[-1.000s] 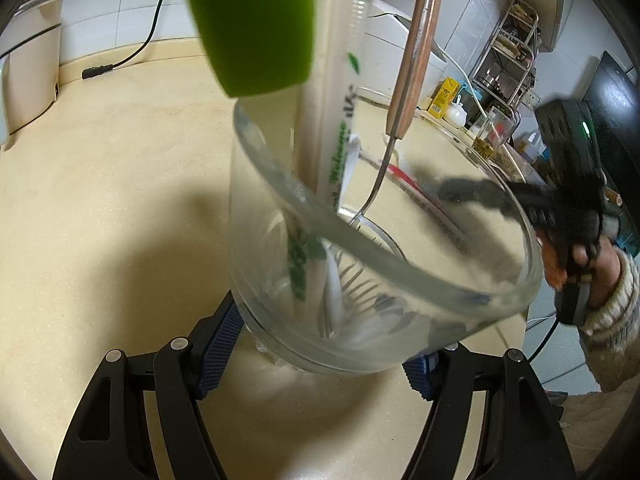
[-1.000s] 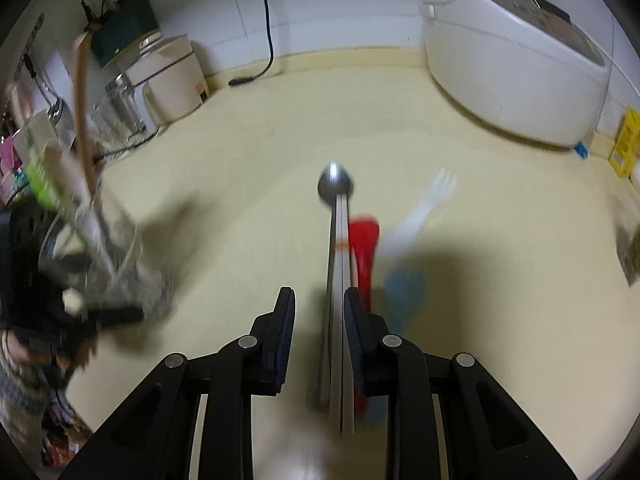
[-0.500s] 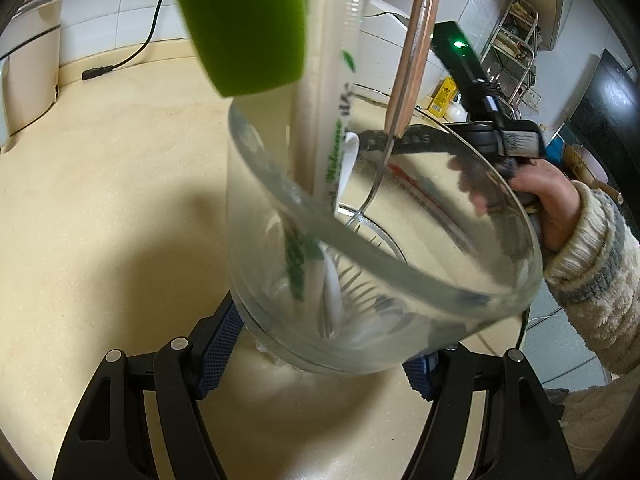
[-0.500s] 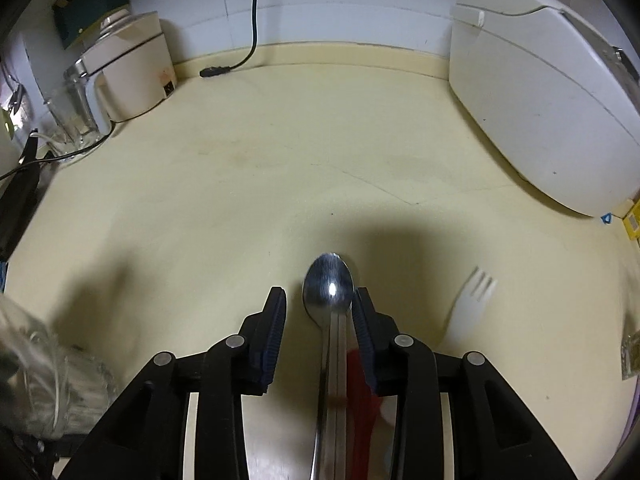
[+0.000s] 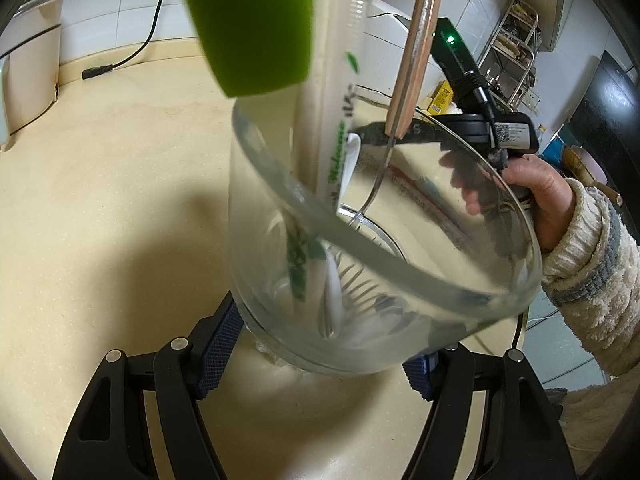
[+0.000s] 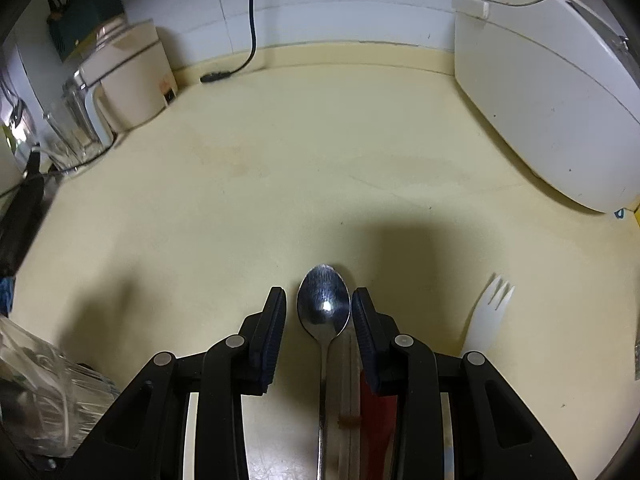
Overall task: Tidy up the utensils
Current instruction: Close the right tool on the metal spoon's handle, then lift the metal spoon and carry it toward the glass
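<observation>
Right gripper (image 6: 319, 322) now astride spoon (image 6: 324, 304), released; only left view: left gripper (image 5: 320, 344) clenching glass jar (image 5: 380, 248).

The spoon (image 6: 324, 308) is lying on the counter (image 6: 280, 184) between the right gripper (image 6: 319, 312) fingers, with the plastic fork (image 6: 488, 316) lying to their right. The glass jar (image 5: 360, 264) is sitting between the left gripper (image 5: 320, 344) fingers, utensils standing in it.

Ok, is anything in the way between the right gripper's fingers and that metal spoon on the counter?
Nothing visible. The metal spoon lies bare on the counter with the open right gripper straddling its bowl. Chopsticks and a red utensil lie alongside its handle, close enough to get pinched too.
</observation>
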